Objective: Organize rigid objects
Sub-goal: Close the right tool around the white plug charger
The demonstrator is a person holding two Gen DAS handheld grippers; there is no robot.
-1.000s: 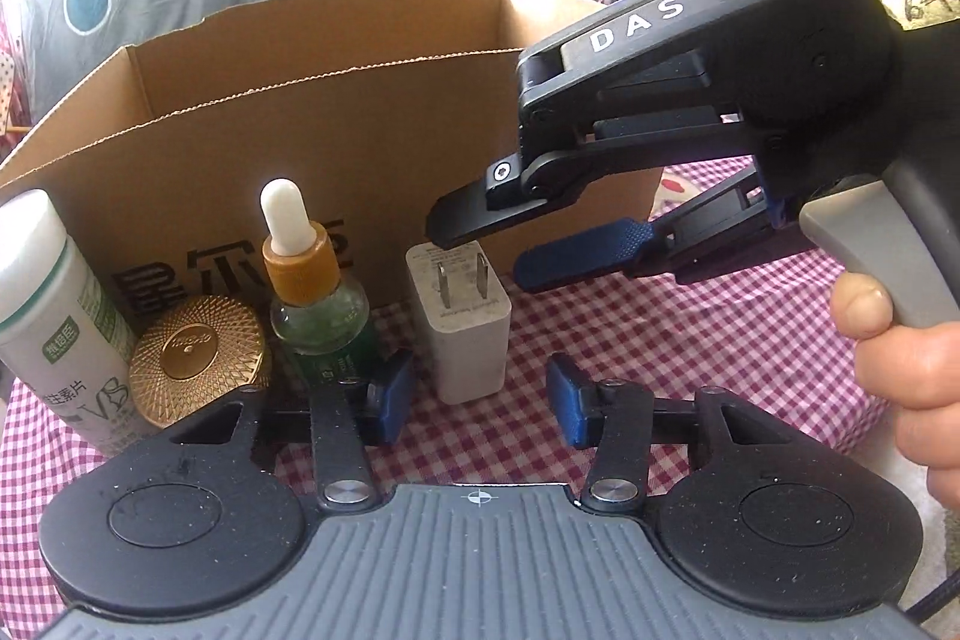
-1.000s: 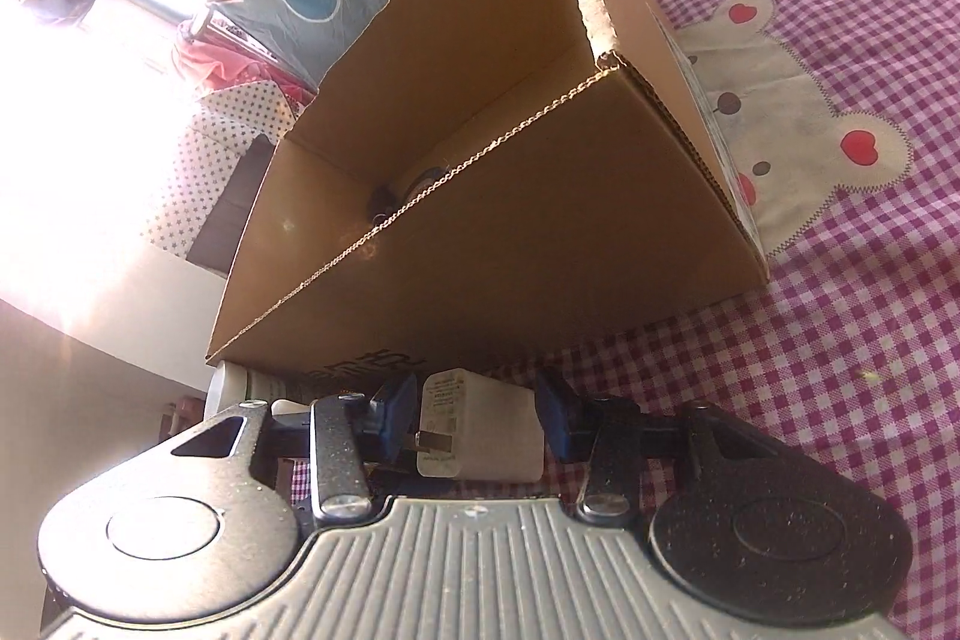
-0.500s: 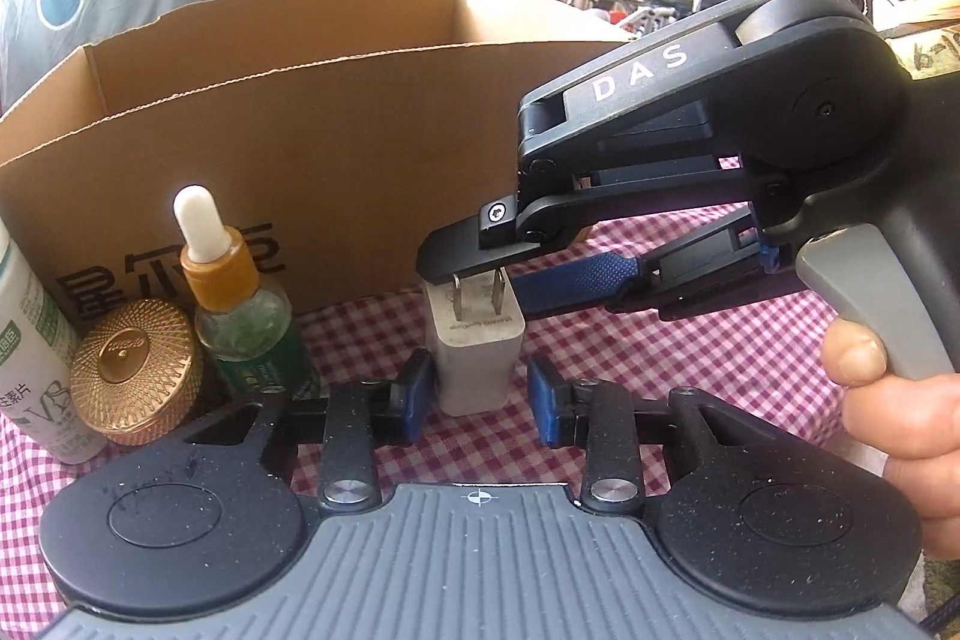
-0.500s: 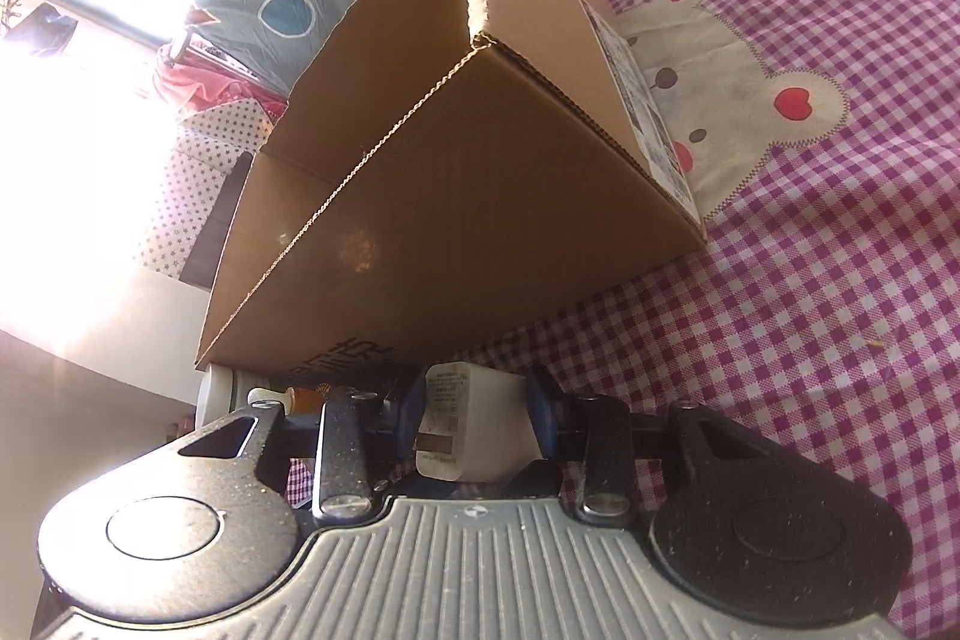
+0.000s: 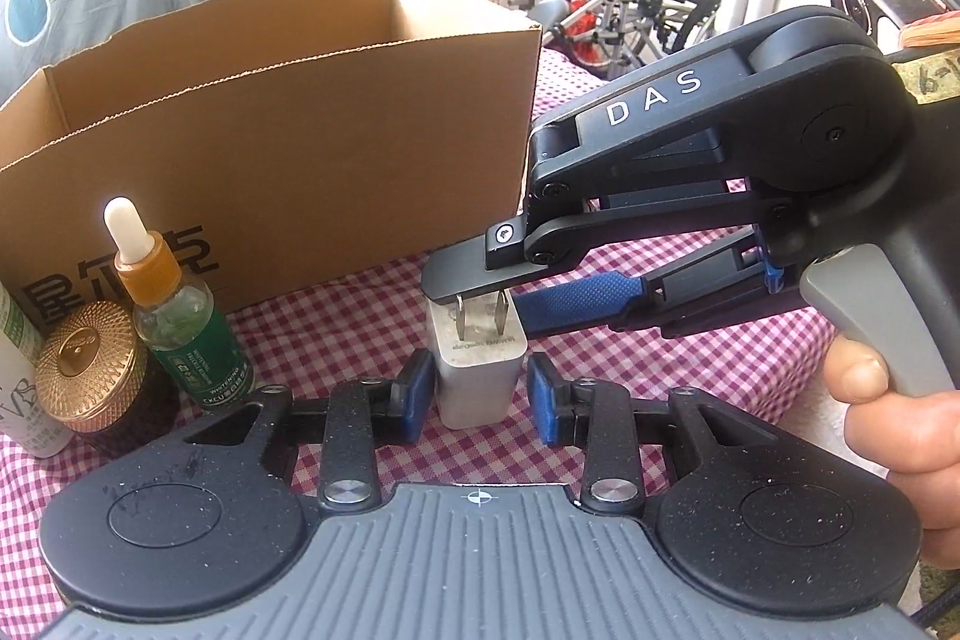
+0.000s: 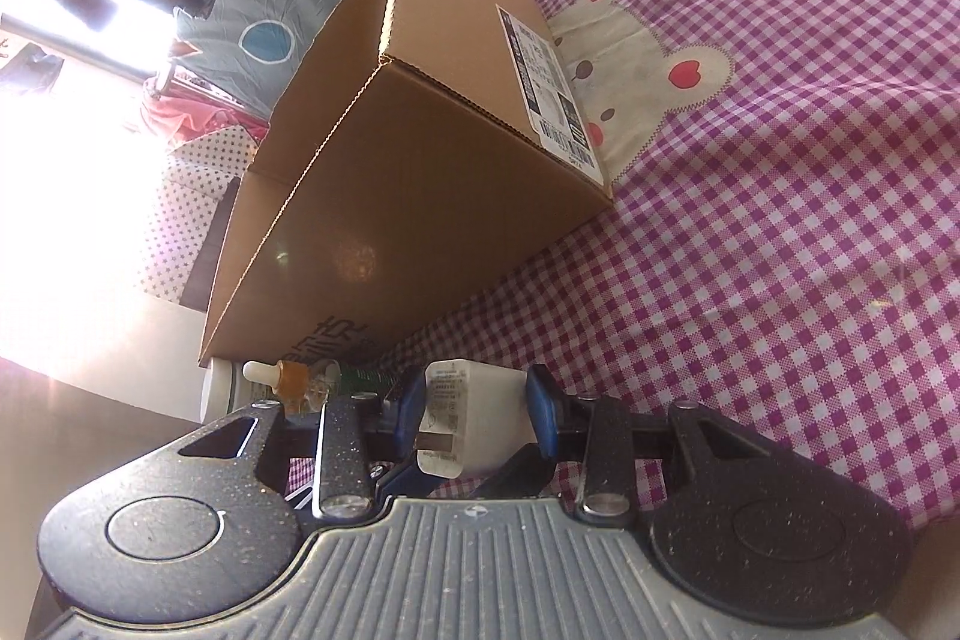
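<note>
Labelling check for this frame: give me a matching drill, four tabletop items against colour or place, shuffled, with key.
1. charger
2. dropper bottle
3. round jar
4. cardboard box

A. gold textured lid
B. white, between the left gripper pads
C. open top, behind the others
D. green glass, amber collar

Pairs: 1-B, 2-D, 3-A, 4-C

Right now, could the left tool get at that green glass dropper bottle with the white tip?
Probably yes. The green glass dropper bottle stands just left of the left tool, whose jaws are open around the white plug adapter. Nothing stands between them; it would need to back off the adapter first.
</note>
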